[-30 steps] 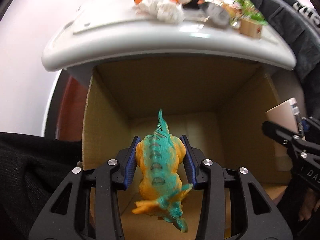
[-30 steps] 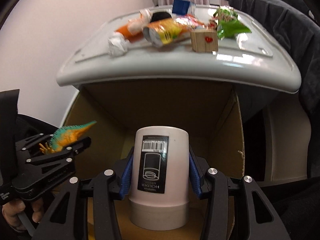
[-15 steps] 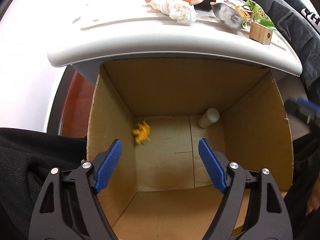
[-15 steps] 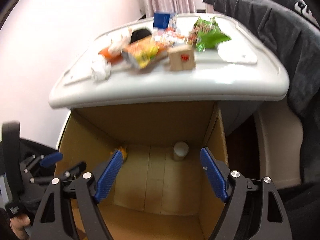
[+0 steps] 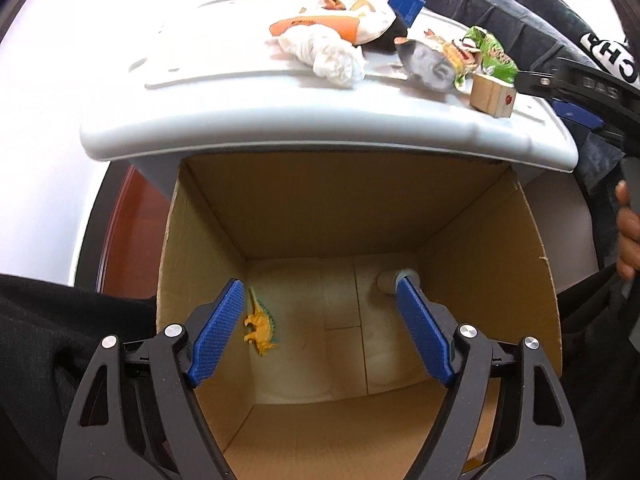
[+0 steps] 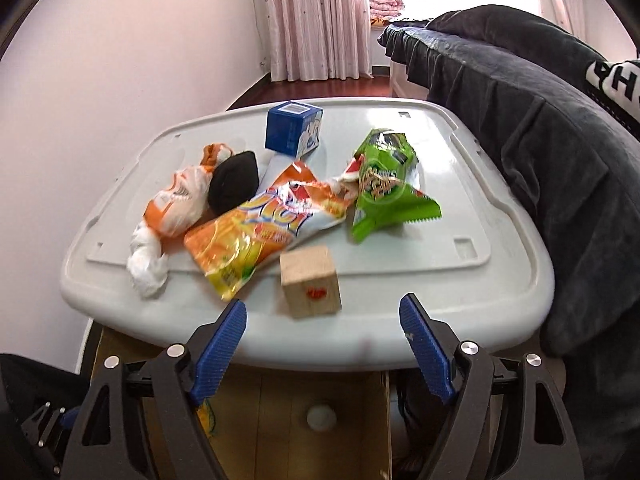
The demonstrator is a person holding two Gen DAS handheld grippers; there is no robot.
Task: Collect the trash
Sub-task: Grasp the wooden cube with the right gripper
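Right wrist view looks straight across the grey counter, and the relation that matters is plain there: the wooden block sits just ahead of the right claw, almost centred between its two blue pads and close to the counter's near edge. Behind the block, further from the claw, lie the orange snack bag, its long axis running from near-left to far-right, the green snack bag to the right of it, a knotted white and orange plastic bag on the left, a dark pouch and a blue carton at the back.

The right claw has just been opening; it now stands wide with nothing between the pads. I judge it the better placed of the two for the next pick, since it already faces the litter and the block is squarely in line with it.

The left claw has also just been opening and is wide and empty, aimed down into the cardboard box that stands under the counter's edge. On the box floor lie a toy dinosaur, near the left wall, and a white bottle toward the far right corner, partly hidden by the right pad. From this claw the counter litter lies up and beyond, well apart.
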